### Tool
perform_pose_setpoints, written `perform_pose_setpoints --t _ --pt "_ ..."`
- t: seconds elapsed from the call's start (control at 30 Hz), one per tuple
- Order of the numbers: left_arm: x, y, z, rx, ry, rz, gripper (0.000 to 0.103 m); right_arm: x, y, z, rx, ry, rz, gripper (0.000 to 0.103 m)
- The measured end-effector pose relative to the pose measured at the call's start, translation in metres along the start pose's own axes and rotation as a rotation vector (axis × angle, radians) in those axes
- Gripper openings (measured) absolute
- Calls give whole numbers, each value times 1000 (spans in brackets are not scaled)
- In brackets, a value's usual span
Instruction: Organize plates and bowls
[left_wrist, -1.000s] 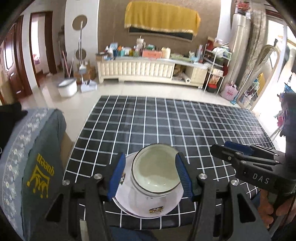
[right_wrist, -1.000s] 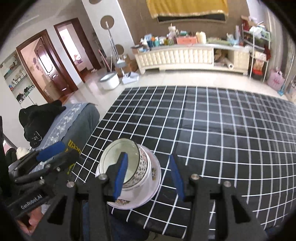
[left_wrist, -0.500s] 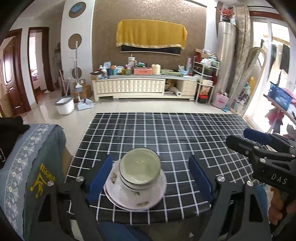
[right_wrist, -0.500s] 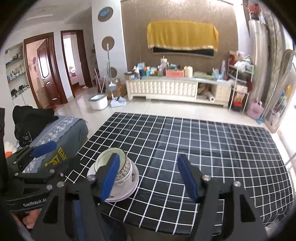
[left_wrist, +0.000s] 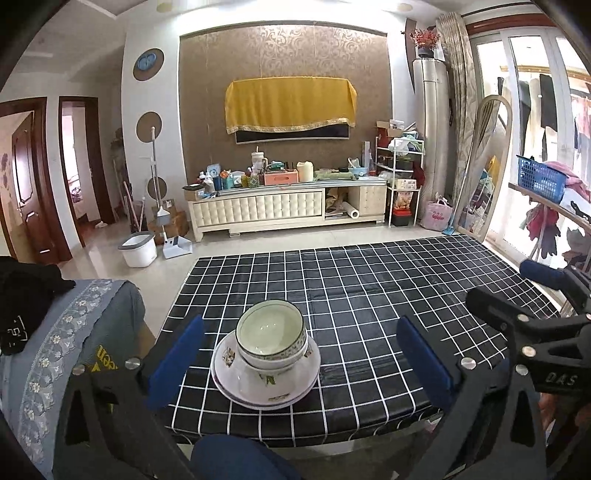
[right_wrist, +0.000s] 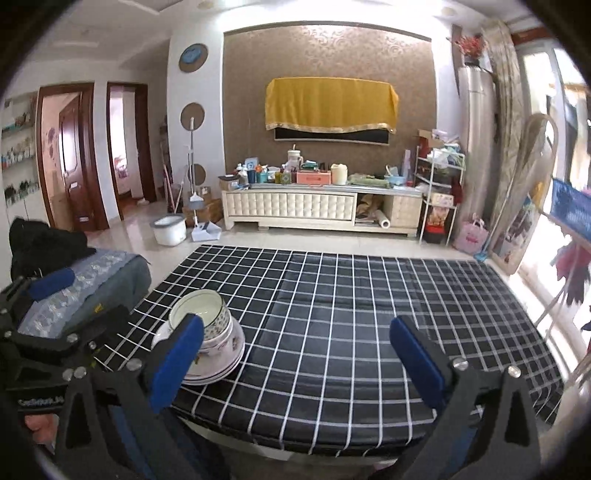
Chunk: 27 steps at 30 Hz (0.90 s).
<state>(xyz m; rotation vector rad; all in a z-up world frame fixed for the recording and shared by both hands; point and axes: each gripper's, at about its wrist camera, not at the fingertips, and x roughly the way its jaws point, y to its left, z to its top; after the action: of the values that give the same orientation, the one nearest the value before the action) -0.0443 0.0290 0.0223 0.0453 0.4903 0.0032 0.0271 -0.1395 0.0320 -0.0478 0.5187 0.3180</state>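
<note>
The bowls (left_wrist: 271, 338) sat nested on stacked plates (left_wrist: 266, 382) near the front left edge of the table (left_wrist: 369, 295), which wore a black cloth with white checks. How many bowls and plates were in the pile was hard to tell. The left gripper (left_wrist: 301, 360) was released; its jaws had just been opening, and the pile lay between them without touching the pads. The right gripper (right_wrist: 295, 356) was released too, its jaws just opened, with only cloth between. Its left finger (right_wrist: 177, 358) hid part of the plates.
</note>
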Motion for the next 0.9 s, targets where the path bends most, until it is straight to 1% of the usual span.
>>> perform_pose_setpoints --t 0.23,0.33,0.53,0.9 --pt "-7 -4 -12 -3 13 -6 103 -5 -3 -12 5 26 12 103" --pt "-9 -3 -13 -5 13 -7 103 -5 -1 -12 -3 36 15 103" --pt "-12 -1 -14 -6 6 -10 103 -9 -1 -14 -11 42 28 103" --pt "-12 -2 -18 -1 12 -2 103 -15 -2 -20 -22 37 20 103"
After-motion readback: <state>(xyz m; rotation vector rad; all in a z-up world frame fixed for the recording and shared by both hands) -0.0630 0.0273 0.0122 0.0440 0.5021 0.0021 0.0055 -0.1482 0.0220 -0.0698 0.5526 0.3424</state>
